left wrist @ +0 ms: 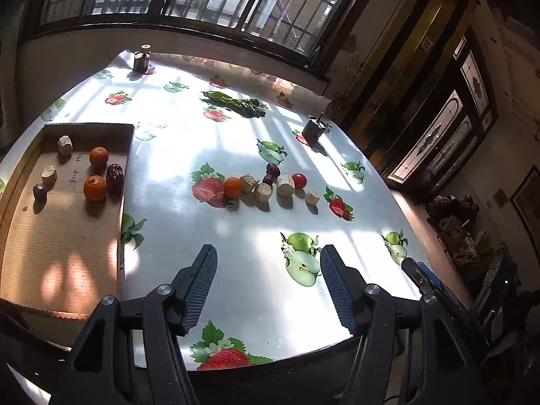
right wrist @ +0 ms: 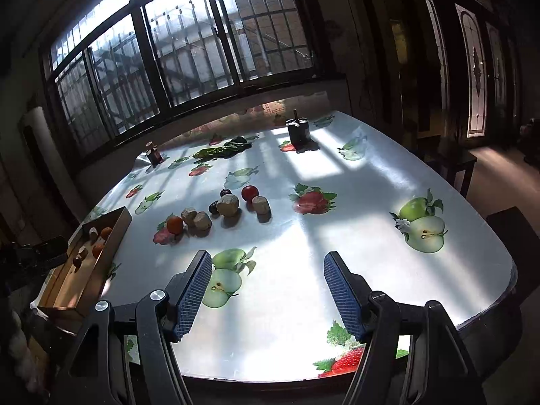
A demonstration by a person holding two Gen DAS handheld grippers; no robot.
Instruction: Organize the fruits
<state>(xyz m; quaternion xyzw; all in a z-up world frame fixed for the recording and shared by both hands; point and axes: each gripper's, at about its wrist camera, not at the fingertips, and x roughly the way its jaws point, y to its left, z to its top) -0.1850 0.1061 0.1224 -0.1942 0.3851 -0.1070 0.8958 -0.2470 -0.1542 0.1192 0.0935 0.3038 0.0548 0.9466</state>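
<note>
A cardboard tray [left wrist: 60, 236] lies at the table's left and holds two oranges [left wrist: 95, 188], a red date [left wrist: 114, 177], a dark plum [left wrist: 39, 191] and two beige chunks [left wrist: 65, 145]. In mid-table sits a cluster: an orange [left wrist: 233, 187], several beige chunks [left wrist: 285, 185], two dark dates [left wrist: 272, 169] and a red tomato [left wrist: 299, 181]. The cluster also shows in the right wrist view [right wrist: 228, 205], as does the tray [right wrist: 101, 253]. My left gripper [left wrist: 266, 256] is open and empty above the near table edge. My right gripper [right wrist: 268, 263] is open and empty, short of the cluster.
A bunch of green leaves [left wrist: 236, 103] lies at the far side. A dark jar [left wrist: 141, 60] stands at the far left corner and a small dark box [left wrist: 312, 130] at the far right. The fruit-print tablecloth [left wrist: 236, 236] covers the table. The right gripper's body [left wrist: 428, 280] shows beside my left one.
</note>
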